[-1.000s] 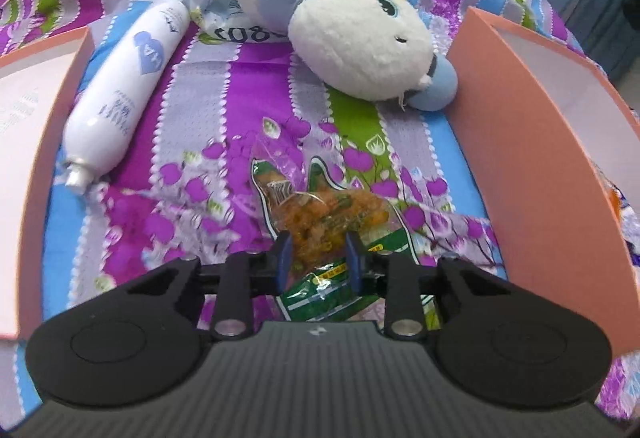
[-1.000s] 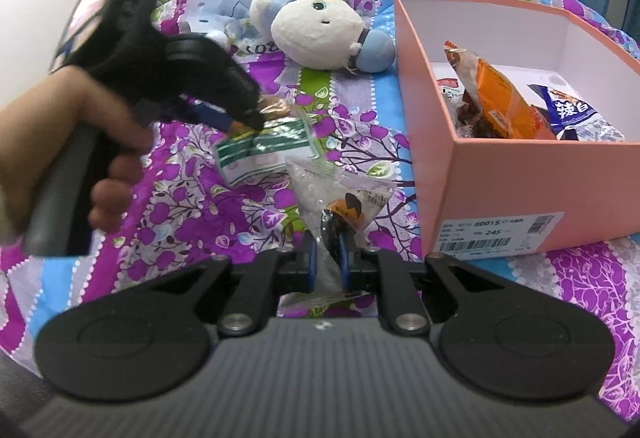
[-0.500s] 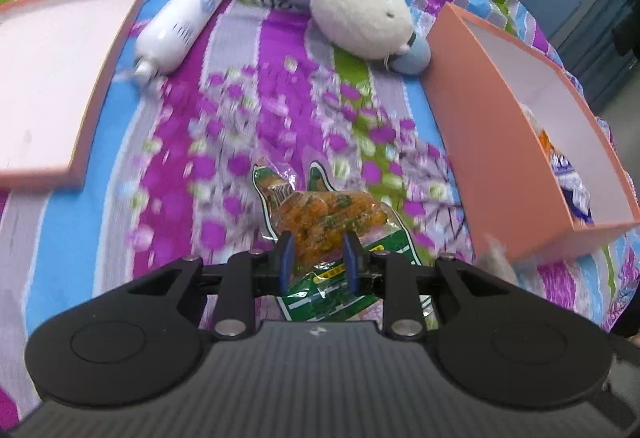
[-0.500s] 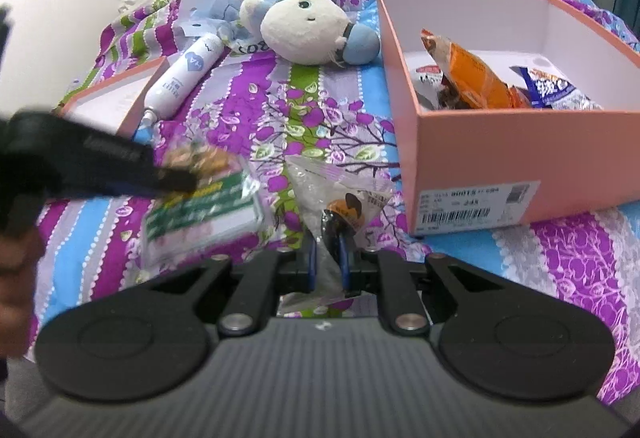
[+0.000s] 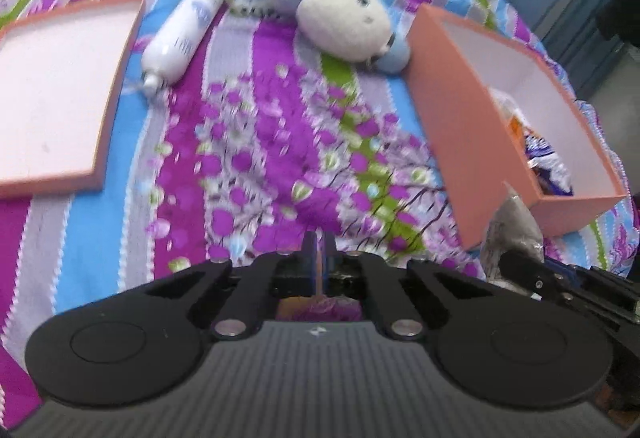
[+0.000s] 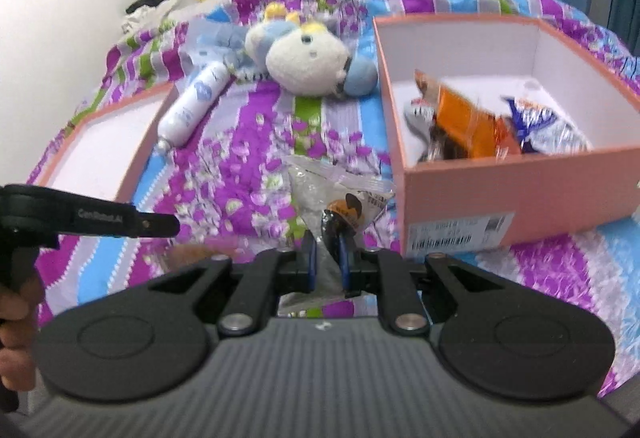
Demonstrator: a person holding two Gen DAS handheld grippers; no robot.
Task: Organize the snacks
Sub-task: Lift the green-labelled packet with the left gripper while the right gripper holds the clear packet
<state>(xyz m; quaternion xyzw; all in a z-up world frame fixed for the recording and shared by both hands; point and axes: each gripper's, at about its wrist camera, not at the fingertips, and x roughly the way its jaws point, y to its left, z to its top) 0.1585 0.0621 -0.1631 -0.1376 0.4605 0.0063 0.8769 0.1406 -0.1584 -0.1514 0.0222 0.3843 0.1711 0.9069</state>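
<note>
Left wrist view is filled mostly by a floral bedspread in purple, blue and green stripes. At the left edge of the frame a shallow pink box lid is seen lying open side up, and at the right a deeper pink box is seen holding several snack packets. A white and blue plush toy is seen lying at upper centre just beside the box's far corner, with a white bottle on its side between the toy and the lid. At lower centre the left gripper is seen with its jaws closing, nearly together; nothing is gripped between them.

In the right wrist view the same box is shown at the right of the frame, with a barcode label on its near wall. An orange packet and a blue and white packet are seen lying inside it. At lower centre the right gripper is clenched on a clear snack packet with an orange and black print, which is held near the box's near left corner, outside it. The left gripper's arm is seen reaching in from the left edge, with a blurred orange-brown patch just below its tip; what that patch is cannot be told.
</note>
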